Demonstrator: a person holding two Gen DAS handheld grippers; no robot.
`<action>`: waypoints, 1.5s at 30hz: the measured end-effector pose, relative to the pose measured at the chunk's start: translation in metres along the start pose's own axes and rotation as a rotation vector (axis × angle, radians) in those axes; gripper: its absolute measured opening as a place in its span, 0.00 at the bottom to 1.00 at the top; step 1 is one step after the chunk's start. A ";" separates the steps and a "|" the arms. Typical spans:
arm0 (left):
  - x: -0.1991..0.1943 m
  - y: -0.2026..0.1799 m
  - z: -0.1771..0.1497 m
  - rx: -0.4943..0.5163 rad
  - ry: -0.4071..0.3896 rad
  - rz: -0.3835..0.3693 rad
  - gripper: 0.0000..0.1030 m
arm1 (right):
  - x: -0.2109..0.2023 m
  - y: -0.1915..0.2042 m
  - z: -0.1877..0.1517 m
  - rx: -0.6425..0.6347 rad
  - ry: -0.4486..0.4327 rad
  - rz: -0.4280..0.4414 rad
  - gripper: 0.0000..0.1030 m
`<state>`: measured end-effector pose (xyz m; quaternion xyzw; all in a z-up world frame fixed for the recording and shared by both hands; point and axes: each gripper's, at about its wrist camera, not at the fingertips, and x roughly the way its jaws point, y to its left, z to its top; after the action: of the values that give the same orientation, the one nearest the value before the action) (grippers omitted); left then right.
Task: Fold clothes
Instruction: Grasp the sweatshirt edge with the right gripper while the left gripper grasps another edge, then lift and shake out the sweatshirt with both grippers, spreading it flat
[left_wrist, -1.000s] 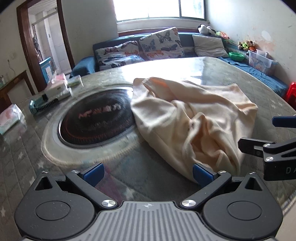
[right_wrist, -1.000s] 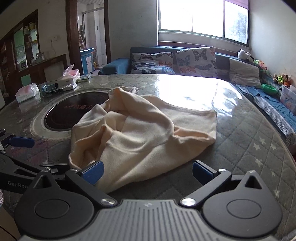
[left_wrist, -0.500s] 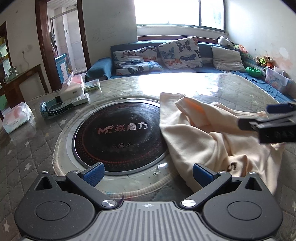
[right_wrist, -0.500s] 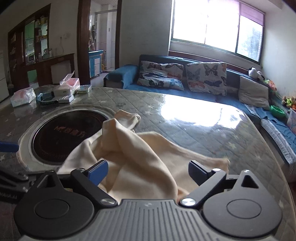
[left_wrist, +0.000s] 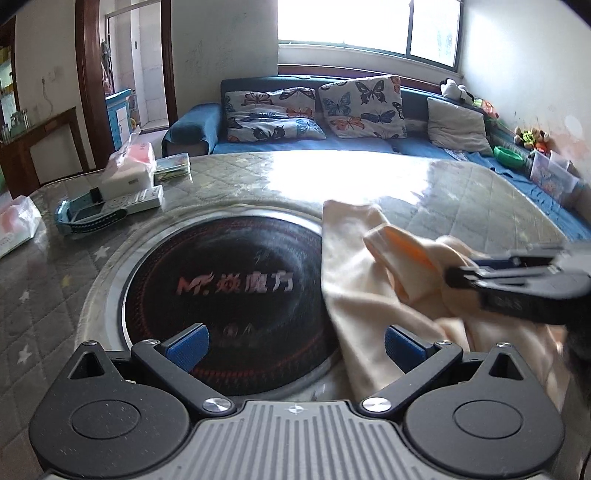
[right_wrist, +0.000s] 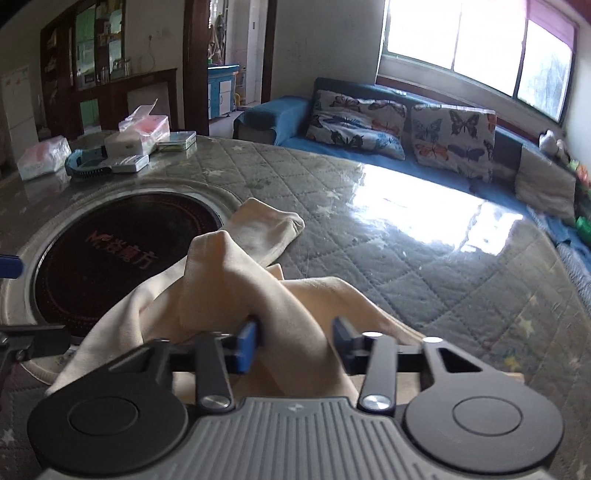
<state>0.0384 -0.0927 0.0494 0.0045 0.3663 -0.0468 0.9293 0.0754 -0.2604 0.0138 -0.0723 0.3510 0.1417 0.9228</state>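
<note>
One crumpled cream garment (right_wrist: 236, 295) bunched between the right gripper's (right_wrist: 295, 341) closing jaws; left gripper (left_wrist: 295, 341) spread, empty.

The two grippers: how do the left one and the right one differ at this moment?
The left gripper is open wide, while the right gripper has closed on the cream garment. The left holds nothing and hangs above the round black cooktop; the right lifts a fold of the cloth. Both have blue finger pads.
</note>
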 end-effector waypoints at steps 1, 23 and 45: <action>0.004 0.000 0.004 -0.003 -0.002 -0.004 1.00 | -0.003 -0.004 -0.002 0.013 -0.011 0.005 0.15; 0.109 -0.010 0.067 -0.032 -0.004 -0.050 0.75 | -0.180 -0.116 -0.162 0.440 -0.046 -0.464 0.18; 0.121 -0.016 0.071 -0.022 -0.054 -0.082 0.06 | -0.171 -0.101 -0.132 0.300 -0.104 -0.431 0.49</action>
<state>0.1731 -0.1217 0.0194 -0.0220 0.3414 -0.0808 0.9362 -0.0979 -0.4232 0.0329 -0.0003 0.2966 -0.1080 0.9489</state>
